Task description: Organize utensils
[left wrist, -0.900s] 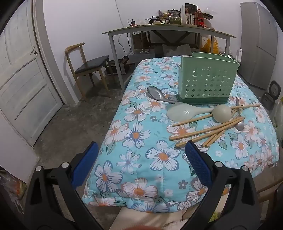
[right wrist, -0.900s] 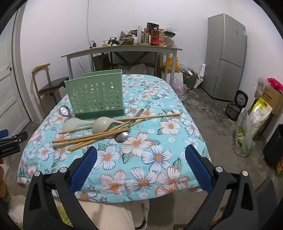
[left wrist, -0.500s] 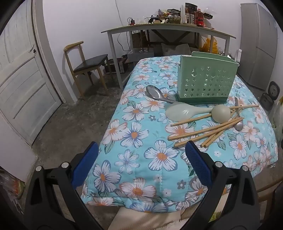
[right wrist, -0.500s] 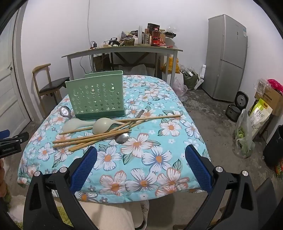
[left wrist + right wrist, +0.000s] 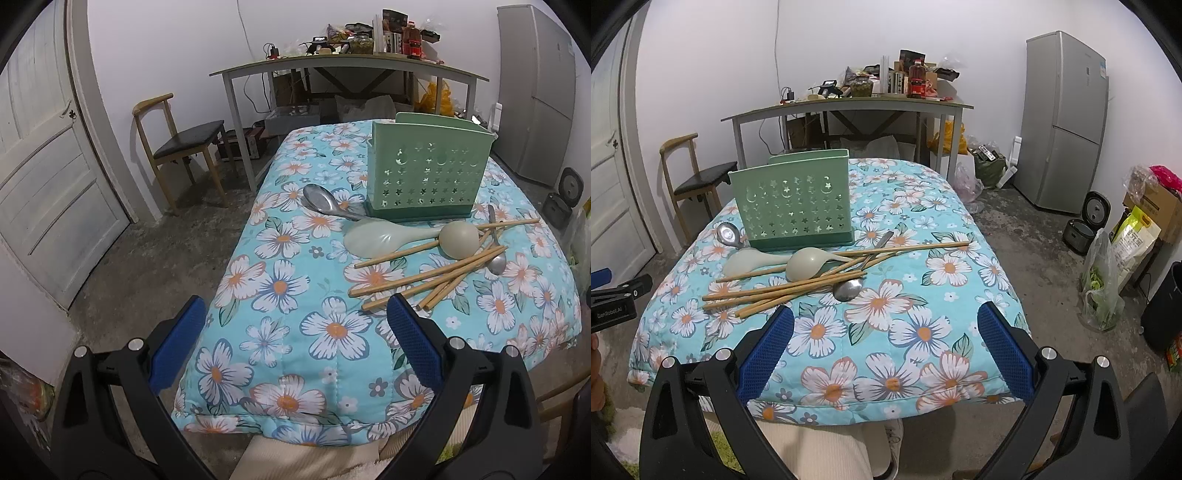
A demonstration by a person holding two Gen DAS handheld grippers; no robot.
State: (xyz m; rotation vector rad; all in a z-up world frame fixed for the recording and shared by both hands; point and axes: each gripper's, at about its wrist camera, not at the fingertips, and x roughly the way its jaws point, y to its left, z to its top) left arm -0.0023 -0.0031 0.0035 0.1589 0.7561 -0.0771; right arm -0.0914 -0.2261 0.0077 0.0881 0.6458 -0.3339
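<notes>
Both grippers, left [image 5: 293, 332] and right [image 5: 885, 334], hang released; seize one bamboo chopstick [image 5: 783, 290] at its near-left end, clear of the spoons, for the green holder [image 5: 792, 205].

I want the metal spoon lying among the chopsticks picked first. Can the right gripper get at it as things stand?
Probably yes. The right gripper is open and empty, and the metal spoon has its bowl lying clear on the quilt just ahead. Only its handle runs under the chopsticks, which could shift.
</notes>
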